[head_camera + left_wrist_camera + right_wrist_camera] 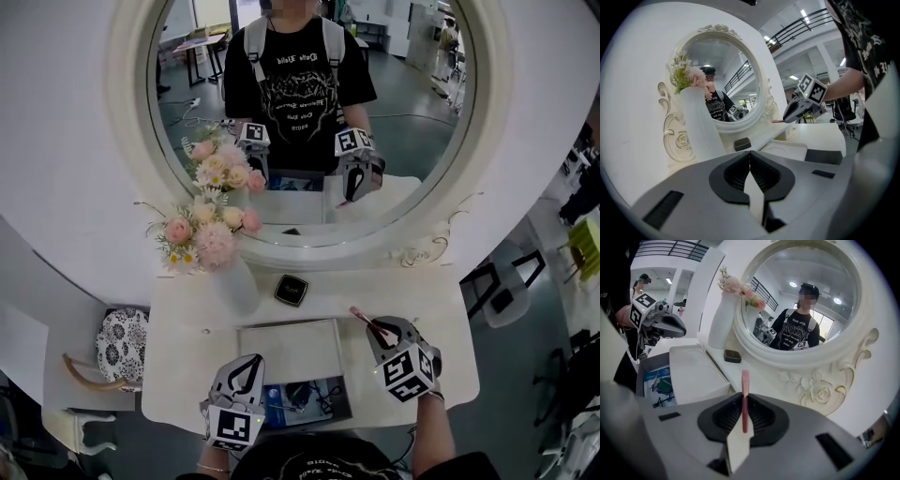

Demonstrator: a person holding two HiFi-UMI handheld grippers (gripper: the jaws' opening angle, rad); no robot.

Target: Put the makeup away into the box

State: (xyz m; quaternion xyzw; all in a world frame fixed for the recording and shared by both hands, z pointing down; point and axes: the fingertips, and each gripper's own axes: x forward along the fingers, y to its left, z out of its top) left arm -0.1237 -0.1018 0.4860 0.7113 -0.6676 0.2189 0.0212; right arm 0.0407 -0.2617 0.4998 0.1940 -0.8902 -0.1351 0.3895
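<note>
My right gripper (377, 329) is shut on a thin pink makeup stick (745, 397), which pokes out past the jaw tips (359, 316). It hovers above the dressing table's right side, beside the white box lid (291, 350). The open box (309, 397) at the front edge holds blue and dark items (658, 382). A black compact (291, 290) lies near the mirror base (732, 356) (742, 143). My left gripper (248, 367) hangs over the box's left edge, shut with nothing in it (750, 155). In the left gripper view the right gripper (801, 105) is up to the right.
A white vase (236, 284) of pink flowers (208, 234) stands at the table's back left, against the big round mirror (309, 122). A patterned stool (122, 342) sits on the floor left of the table. The table's front edge (178, 427) is close to me.
</note>
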